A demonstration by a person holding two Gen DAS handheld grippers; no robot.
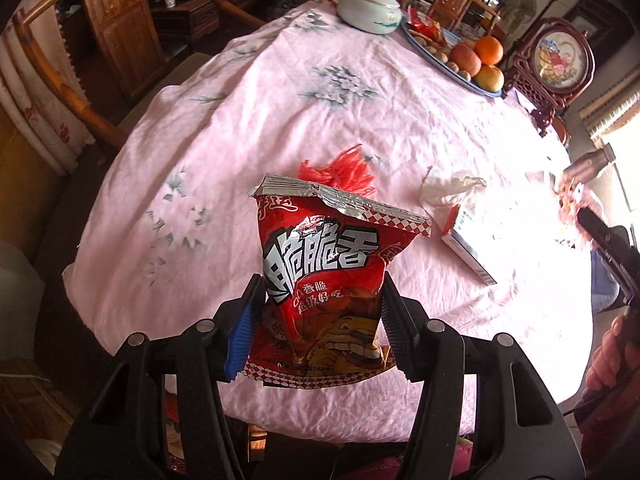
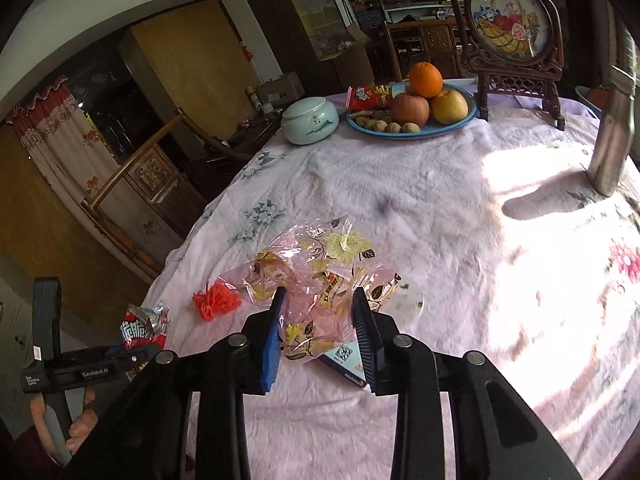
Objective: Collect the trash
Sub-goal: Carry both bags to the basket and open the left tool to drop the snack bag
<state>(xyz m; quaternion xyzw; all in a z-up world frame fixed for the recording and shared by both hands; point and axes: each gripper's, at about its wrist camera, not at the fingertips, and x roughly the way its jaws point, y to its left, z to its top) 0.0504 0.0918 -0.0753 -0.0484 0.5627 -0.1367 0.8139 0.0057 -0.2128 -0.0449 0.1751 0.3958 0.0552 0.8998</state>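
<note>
The red snack bag (image 1: pixel 320 280) is pinched by its lower half in the left gripper (image 1: pixel 322 300), above the table (image 1: pixel 248 112) — it could slip — while the clear wrapper (image 2: pixel 320 276) on the cloth lies between the right gripper (image 2: pixel 320 320)'s half-open jaws, whether gripped cannot be told.

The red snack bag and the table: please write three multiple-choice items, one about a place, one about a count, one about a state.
1. Where is the red snack bag?
A. On the blue plate
B. Between the fingers of the left gripper
C. Under the white jar

2. How many large round fruits lie on the blue plate?
A. One
B. Five
C. Three

3. What state is the top of the snack bag in?
A. Torn open
B. Sealed flat
C. Tied with string

Answers: 1 B, both pads press its sides. 2 C, an orange, an apple and a yellow fruit. 3 A, the silver lining shows at the ragged top edge.
</note>
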